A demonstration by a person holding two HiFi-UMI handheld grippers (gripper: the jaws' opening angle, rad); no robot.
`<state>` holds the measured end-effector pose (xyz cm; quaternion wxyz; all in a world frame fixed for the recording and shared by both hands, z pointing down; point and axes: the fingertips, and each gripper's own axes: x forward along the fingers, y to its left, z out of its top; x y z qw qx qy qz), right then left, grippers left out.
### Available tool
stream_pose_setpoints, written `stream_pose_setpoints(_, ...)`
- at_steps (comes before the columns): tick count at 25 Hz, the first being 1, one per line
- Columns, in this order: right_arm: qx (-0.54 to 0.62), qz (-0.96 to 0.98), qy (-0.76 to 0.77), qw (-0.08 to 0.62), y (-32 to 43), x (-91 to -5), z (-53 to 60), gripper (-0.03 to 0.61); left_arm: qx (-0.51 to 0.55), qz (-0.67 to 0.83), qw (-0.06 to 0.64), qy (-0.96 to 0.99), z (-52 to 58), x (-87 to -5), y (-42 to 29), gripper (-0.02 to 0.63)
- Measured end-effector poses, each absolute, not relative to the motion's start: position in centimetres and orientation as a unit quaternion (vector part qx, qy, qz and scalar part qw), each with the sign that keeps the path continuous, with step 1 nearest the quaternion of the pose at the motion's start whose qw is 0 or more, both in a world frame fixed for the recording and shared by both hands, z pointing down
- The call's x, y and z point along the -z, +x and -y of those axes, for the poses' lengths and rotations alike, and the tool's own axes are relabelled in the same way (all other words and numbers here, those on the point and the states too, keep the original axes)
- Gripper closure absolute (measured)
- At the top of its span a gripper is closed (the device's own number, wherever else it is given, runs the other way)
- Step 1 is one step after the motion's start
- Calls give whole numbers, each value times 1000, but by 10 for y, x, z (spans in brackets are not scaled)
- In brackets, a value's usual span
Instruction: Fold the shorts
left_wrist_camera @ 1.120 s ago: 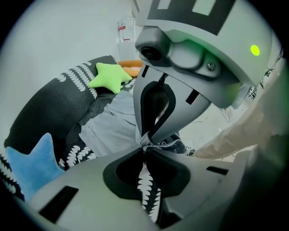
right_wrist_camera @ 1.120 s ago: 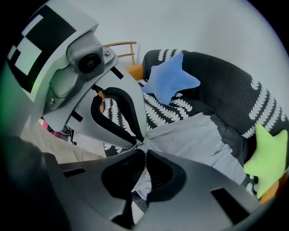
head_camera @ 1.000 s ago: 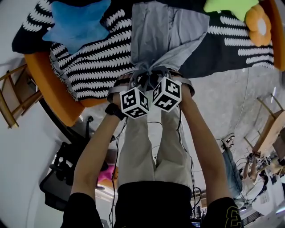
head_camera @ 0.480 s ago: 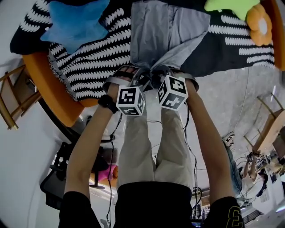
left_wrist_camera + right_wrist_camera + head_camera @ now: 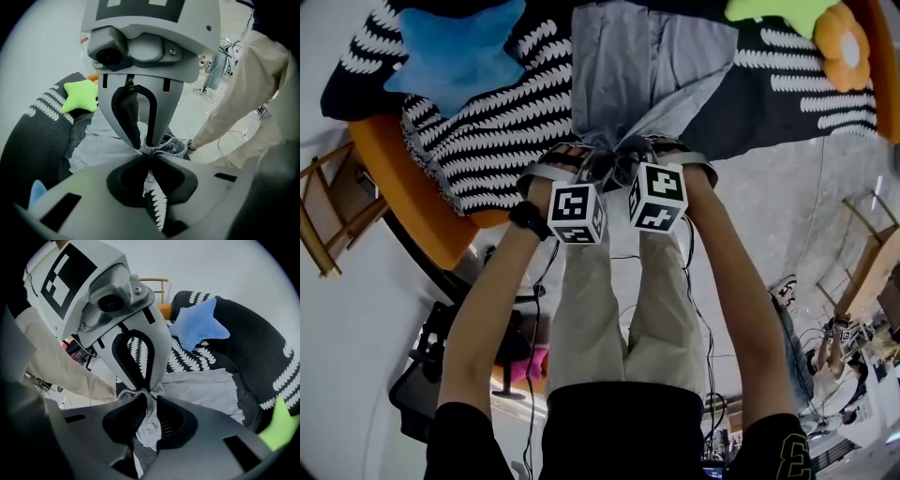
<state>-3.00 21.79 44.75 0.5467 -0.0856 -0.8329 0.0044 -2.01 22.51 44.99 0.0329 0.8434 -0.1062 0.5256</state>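
- Looking down in the head view, grey shorts [image 5: 652,70] lie spread on the striped blanket [image 5: 487,122]. The left tool [image 5: 592,167] and right tool [image 5: 630,161] sit side by side at the waistband, by the blanket's near edge.
- Left gripper view: the left tool [image 5: 149,153] has just been closing and is clenched on the bunched waistband.
- Right gripper view: the right tool [image 5: 149,399] has just been opening slightly, with the shorts' cloth pinched between its pads.

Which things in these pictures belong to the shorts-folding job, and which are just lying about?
Job: gray shorts; left gripper, jaws just closed further, on their edge; right gripper, jaws just opened slightly, cloth pinched between them.
Lying about: blue star cushion; green star cushion; orange flower cushion; patterned blanket; wooden chair.
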Motion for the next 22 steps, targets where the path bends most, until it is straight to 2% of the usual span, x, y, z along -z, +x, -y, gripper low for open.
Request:
stream_pose_setpoints(4, -72, 839, -57, 537, -15, -447, -200, 399, -500, 153, 112, 845, -211, -451, -24, 574)
stream_pose_setpoints(6, -121, 844, -28, 521, -7, -442, -193, 374, -483, 182, 143, 844, -202, -448, -33, 574)
stream_pose_setpoints(10, -184, 855, 65, 480, 20, -429, -196, 393, -458, 232, 181, 839, -193, -439, -46, 574)
stream_pose_setpoints(16, -175, 859, 138, 461, 25, -457, -245, 383, -447, 261, 208, 830, -190, -433, -47, 574)
stream_pose_setpoints(18, -247, 845, 202, 428, 31, -473, -244, 383, -447, 265, 210, 828, -189, -433, -47, 574)
stream_pose_setpoints(22, -467, 758, 348, 294, 48, -500, -230, 383, -444, 260, 214, 830, -189, -434, -47, 574)
